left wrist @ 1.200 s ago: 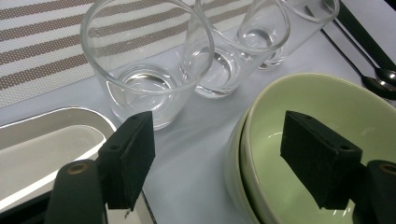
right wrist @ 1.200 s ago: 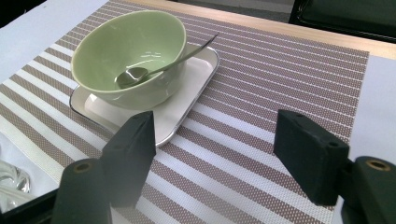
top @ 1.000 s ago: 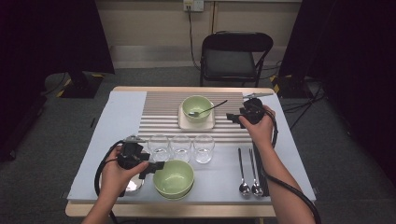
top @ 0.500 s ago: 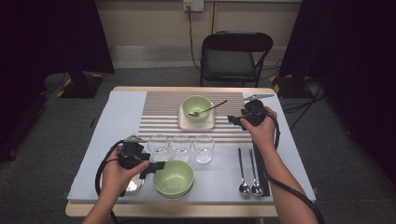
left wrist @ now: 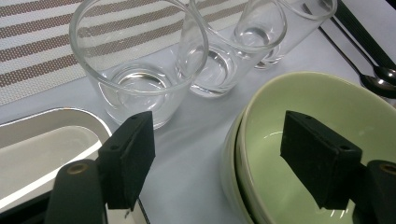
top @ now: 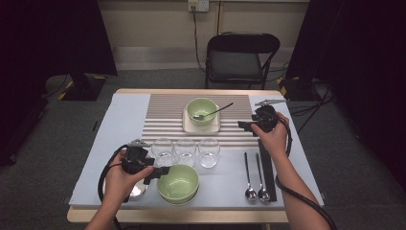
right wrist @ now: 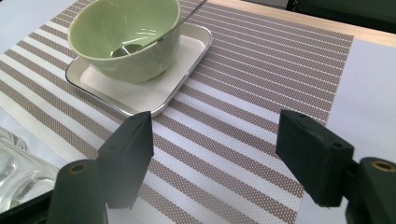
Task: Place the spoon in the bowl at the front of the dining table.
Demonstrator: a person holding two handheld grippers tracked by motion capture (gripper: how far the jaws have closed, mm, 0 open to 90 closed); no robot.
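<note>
A: Status on your left gripper [top: 160, 173]?

B: Jaws wide apart, nothing clamped. It sits at the near left of the table, just beside the stacked green bowls [top: 178, 183]. In the left gripper view one jaw hangs over the inside of the top bowl, the other over the cloth beside the metal tray [left wrist: 42, 144]; the rim lies between them, pads not pressing on it.

A: And your right gripper [top: 245, 125]?

B: Also open and empty. You're holding it over the striped placemat [top: 165, 115], right of the far green bowl [top: 201, 110].

A: That far bowl?

B: Sits on a small white tray [right wrist: 159, 88] with a spoon [top: 213, 113] resting in it, handle out over the rim. Clear of your right jaws.

A: Anything else close?

B: Three glasses [top: 186, 151] in a row just behind the stacked bowls, nearest one beside your left jaw. Two spoons [top: 255, 177] and black chopsticks [top: 268, 167] lie by your right forearm.
</note>
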